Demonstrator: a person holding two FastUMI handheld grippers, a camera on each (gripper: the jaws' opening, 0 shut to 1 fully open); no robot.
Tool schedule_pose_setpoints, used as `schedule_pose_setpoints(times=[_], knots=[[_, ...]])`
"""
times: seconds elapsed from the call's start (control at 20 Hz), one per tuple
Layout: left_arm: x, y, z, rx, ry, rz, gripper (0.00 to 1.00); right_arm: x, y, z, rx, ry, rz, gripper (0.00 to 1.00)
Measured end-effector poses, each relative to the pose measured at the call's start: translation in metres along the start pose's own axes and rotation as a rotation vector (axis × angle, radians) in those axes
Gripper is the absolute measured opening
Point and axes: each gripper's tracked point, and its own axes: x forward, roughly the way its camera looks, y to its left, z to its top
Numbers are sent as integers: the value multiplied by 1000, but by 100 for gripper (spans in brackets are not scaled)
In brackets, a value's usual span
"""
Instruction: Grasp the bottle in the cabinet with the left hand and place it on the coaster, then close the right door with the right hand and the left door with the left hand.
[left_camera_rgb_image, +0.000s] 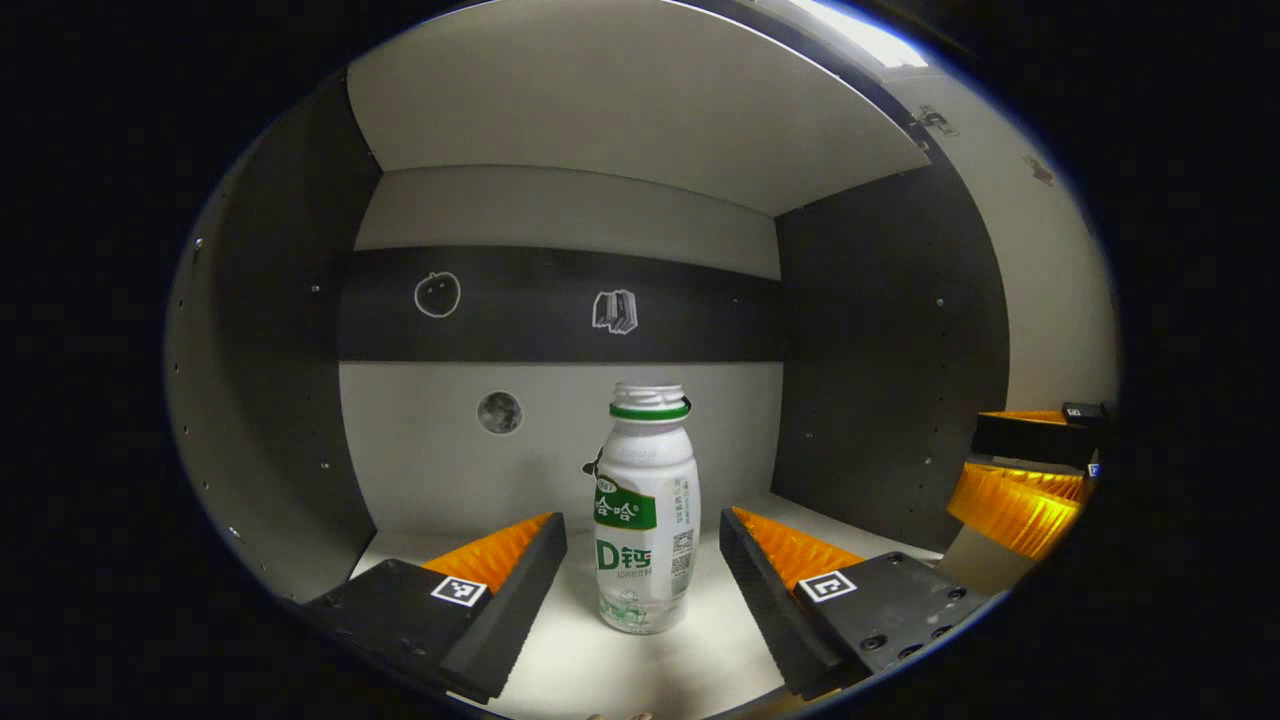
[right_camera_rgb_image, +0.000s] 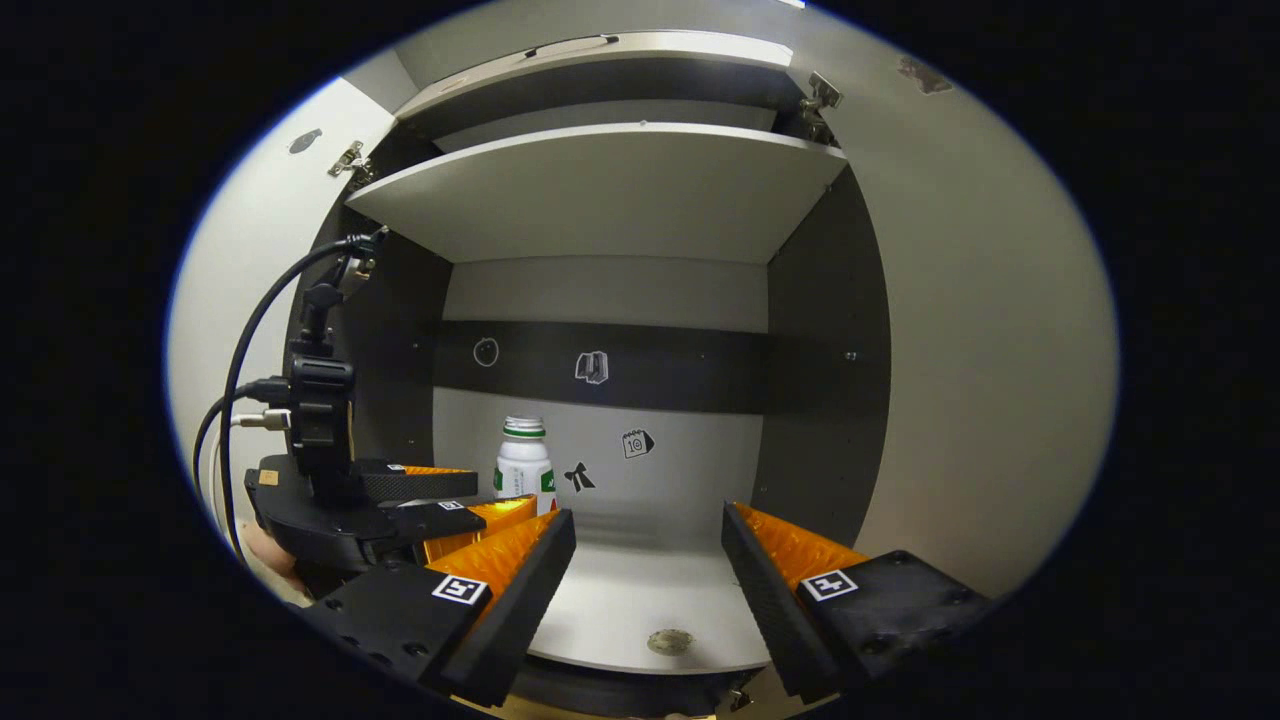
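A white bottle (left_camera_rgb_image: 646, 510) with a green label and no cap stands upright on the cabinet's lower shelf (left_camera_rgb_image: 700, 660). My left gripper (left_camera_rgb_image: 643, 520) is open, with a finger on each side of the bottle and a gap on both sides. In the right gripper view the bottle (right_camera_rgb_image: 523, 462) stands near the back wall, and the left gripper (right_camera_rgb_image: 470, 500) reaches in from the left, partly covering it. My right gripper (right_camera_rgb_image: 648, 515) is open and holds nothing at the shelf's front edge; its fingers (left_camera_rgb_image: 1030, 470) also appear at the far right of the left gripper view.
Both cabinet doors are swung open: the left door (right_camera_rgb_image: 250, 280) and the right door (right_camera_rgb_image: 1000, 350). An upper shelf (right_camera_rgb_image: 600, 190) spans overhead. Dark side walls (left_camera_rgb_image: 890, 350) close in the compartment. A small round disc (right_camera_rgb_image: 670, 640) lies at the shelf's front edge.
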Motion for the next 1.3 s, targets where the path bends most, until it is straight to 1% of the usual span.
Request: schedule_pose_setpoints(times=[0.3,0.55,0.75,0.85,1.0,1.1,1.3], knots=[[24,-3,-16,27,25,-11,97,11,1,-10,-5,11,10,98],[37,-3,-17,56,10,-3,97,15,-1,-18,5,23,9,98],[43,-6,-14,76,-6,-8,89,18,-2,-23,9,31,3,98],[45,-8,-15,74,-5,-23,76,18,-3,-24,12,36,1,98],[43,-14,-15,55,1,-37,75,16,-4,-21,18,32,-1,98],[39,-13,-12,59,2,-29,75,14,-4,-17,19,20,-2,98],[12,-19,6,23,-24,-33,75,-2,4,-3,25,5,12,98]])
